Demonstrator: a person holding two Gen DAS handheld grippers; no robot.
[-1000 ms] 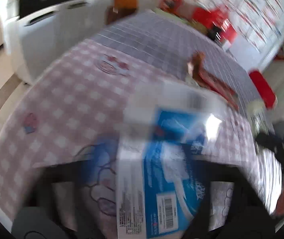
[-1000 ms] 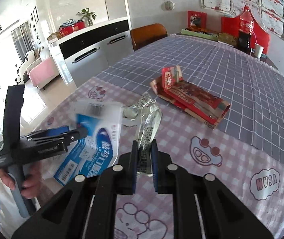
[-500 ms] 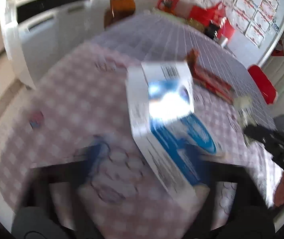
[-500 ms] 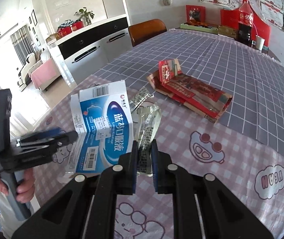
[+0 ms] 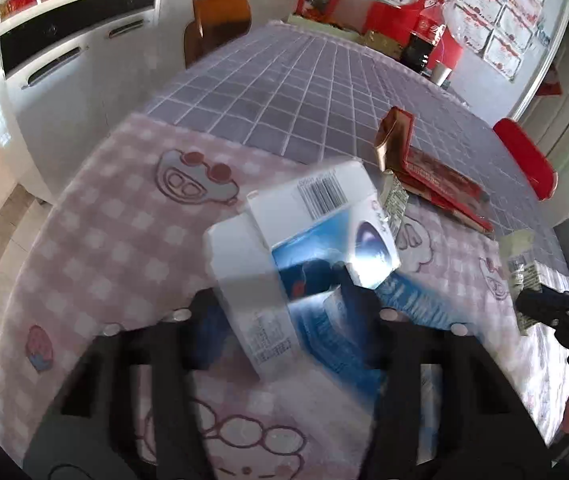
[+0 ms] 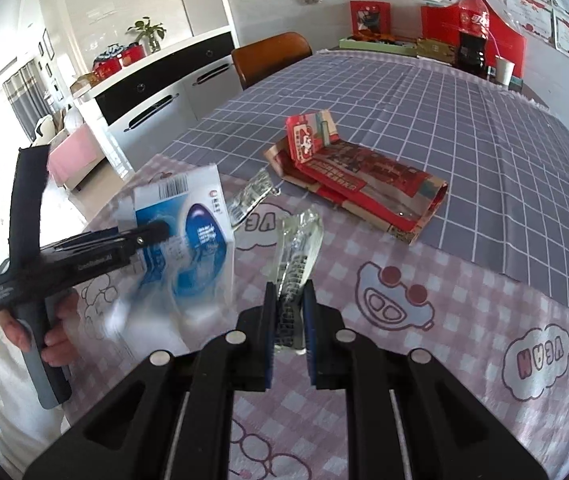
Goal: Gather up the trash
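Note:
My left gripper (image 5: pixel 280 300) is shut on a blue-and-white carton (image 5: pixel 304 236), held tilted above the pink checked tablecloth; it also shows in the right wrist view (image 6: pixel 188 236), at the left, with the left gripper (image 6: pixel 156 232) on it. My right gripper (image 6: pixel 288 308) is shut on a clear plastic wrapper (image 6: pixel 296 248), also seen at the right in the left wrist view (image 5: pixel 522 268). A second clear wrapper (image 6: pixel 250 196) lies on the cloth behind the carton. A flattened red box (image 6: pixel 356 184) lies further back.
A grey grid tablecloth (image 6: pixel 424 112) covers the far table. A cola bottle (image 6: pixel 472 36), a paper cup (image 6: pixel 504 72) and red boxes stand at the far end. A brown chair (image 6: pixel 272 56) and white cabinets (image 6: pixel 156 96) stand left. A red chair (image 5: pixel 524 156) is right.
The carton in my left gripper has swung upward and turned more upright. My right gripper holds its wrapper still.

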